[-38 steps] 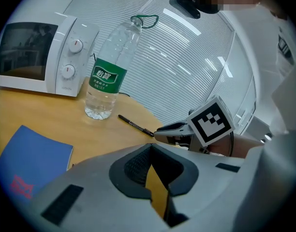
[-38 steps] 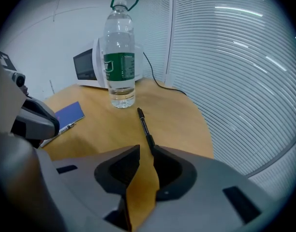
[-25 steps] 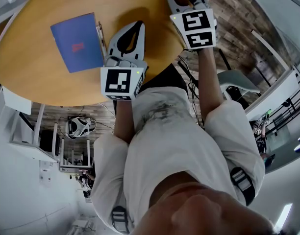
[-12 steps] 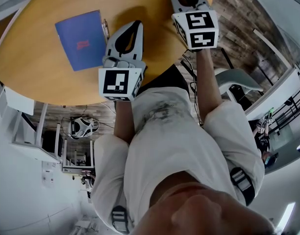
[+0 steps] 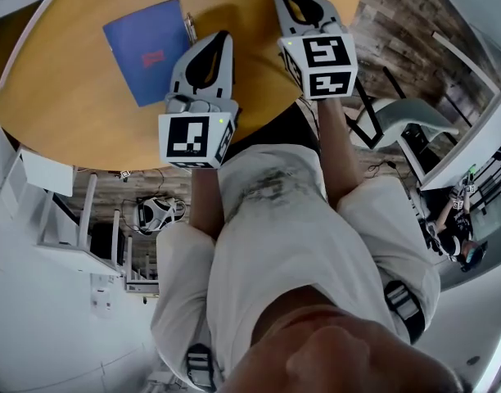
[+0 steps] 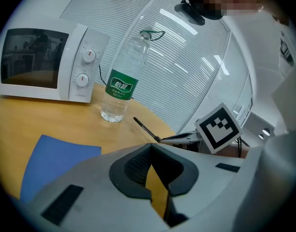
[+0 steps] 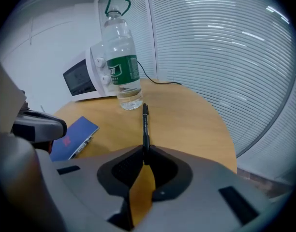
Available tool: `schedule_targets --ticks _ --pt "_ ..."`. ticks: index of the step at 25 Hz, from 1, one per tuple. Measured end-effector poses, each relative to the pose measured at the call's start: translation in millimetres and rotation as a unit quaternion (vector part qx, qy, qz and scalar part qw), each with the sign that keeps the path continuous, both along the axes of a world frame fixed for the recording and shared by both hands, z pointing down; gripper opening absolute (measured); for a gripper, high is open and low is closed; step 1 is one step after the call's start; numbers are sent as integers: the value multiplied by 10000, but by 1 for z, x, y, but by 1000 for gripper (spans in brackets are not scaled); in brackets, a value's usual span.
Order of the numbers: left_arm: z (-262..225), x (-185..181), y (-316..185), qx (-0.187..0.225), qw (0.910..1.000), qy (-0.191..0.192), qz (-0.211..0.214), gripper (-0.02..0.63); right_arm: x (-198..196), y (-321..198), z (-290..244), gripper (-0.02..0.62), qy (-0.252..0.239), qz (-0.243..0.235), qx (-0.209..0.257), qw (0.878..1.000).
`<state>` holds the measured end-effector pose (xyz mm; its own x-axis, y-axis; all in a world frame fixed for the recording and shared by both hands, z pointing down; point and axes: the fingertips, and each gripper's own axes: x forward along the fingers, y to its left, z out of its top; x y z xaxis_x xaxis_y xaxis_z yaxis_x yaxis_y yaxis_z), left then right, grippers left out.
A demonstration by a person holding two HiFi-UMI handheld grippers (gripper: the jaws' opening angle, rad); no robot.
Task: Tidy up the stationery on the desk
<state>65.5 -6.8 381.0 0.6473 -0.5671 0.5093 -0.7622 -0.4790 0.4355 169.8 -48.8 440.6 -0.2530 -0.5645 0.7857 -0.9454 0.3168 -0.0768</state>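
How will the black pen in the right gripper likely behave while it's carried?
The pen looks stiff, jutting straight out of the right gripper, whose jaws have just closed on one end only, so it might pivot or slip. Slim and round, it would probably roll once laid on the table.

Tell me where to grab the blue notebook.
Likely the corner nearest the person, coming in low from that side. The blue notebook lies flat on the table, so only a thin edge gives the jaws a hold; a pen crowds its right edge.
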Motion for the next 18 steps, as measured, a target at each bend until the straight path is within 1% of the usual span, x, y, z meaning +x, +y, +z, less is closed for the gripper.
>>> schedule_targets --ticks 11,18 --pt "1 -46 32 19 9993 -109 347 8 -60 72 4 98 -308 623 -205 9974" --pt "4 -72 48 25 9981 -119 611 8 -99 104 11 98 -425 1051 -312 9931"
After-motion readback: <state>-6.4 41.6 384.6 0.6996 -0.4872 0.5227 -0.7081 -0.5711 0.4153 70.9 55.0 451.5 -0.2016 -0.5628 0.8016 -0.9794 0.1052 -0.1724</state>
